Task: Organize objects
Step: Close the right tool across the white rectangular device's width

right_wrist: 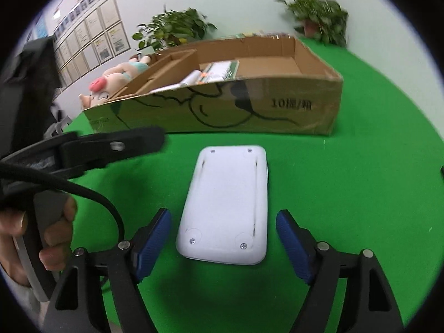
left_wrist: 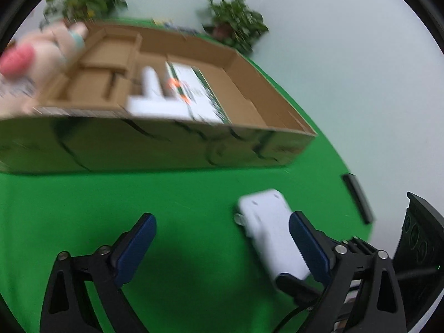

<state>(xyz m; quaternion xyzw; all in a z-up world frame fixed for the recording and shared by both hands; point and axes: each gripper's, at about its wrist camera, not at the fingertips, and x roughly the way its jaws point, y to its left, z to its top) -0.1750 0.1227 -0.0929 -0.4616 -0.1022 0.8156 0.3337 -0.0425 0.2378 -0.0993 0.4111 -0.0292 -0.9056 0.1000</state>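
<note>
A white flat device [right_wrist: 227, 208] lies face down on the green table, its screws showing. My right gripper [right_wrist: 223, 238] is open, its blue pads on either side of the device's near end, not touching it. In the left wrist view the same device [left_wrist: 270, 230] lies just left of my left gripper's right finger. My left gripper [left_wrist: 222, 238] is open and empty over the green cloth. A shallow cardboard box [right_wrist: 249, 105] stands behind the device; it holds white boxes [left_wrist: 155, 102] and a green-edged white pack [left_wrist: 194, 94].
A pink plush pig [right_wrist: 111, 83] lies at the box's left end. Potted plants [right_wrist: 319, 14] stand at the back by the wall. A black bar [left_wrist: 358, 197] lies at the table's right edge. The left gripper's arm [right_wrist: 105, 144] reaches in from the left.
</note>
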